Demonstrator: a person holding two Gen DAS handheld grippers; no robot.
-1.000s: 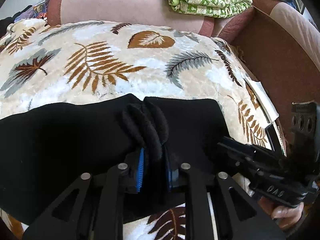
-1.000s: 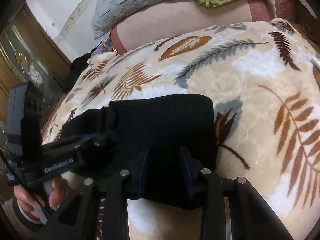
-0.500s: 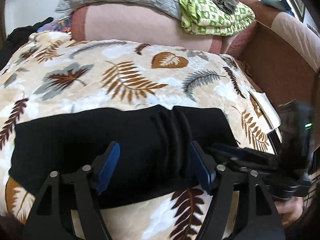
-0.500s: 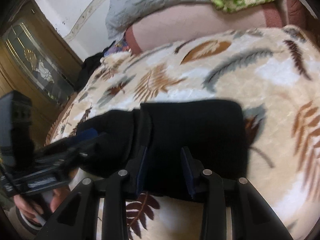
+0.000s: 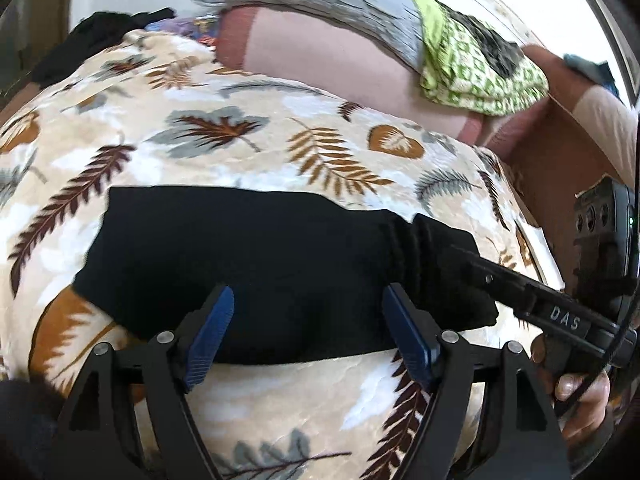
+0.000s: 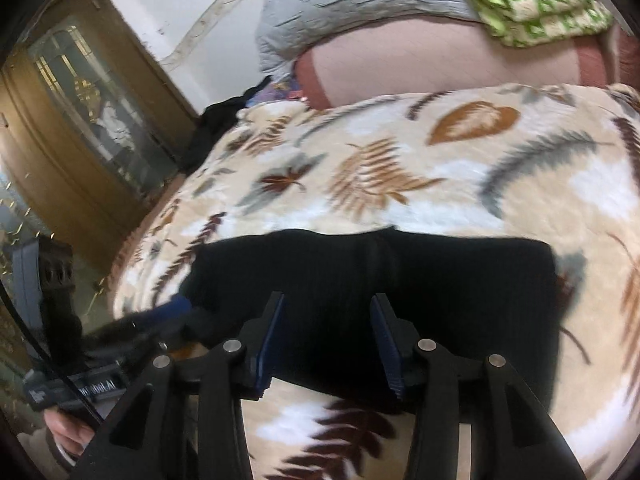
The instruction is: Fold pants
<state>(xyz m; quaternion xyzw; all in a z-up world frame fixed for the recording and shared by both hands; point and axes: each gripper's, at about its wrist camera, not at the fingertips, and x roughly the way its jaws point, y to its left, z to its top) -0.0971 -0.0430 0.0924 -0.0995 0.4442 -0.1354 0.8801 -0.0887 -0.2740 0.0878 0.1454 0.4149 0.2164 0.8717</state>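
The black pants [image 5: 256, 264] lie as a folded band across the near part of the leaf-print blanket [image 5: 248, 152], flat enough to be left alone, which is likely why both tools stand off them. The left gripper [image 5: 306, 332] gapes wide over the near edge, pinching nothing; a second ago it was clamped on a bunched ridge of cloth (that ridge now sits toward the right end). The right gripper [image 6: 326, 340] has also just been opening, its pads clear of the fabric below.

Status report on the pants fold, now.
Left tool open, just released. Right tool opening, nothing pinched. Black pants folded flat on leaf blanket. Nothing in the way.
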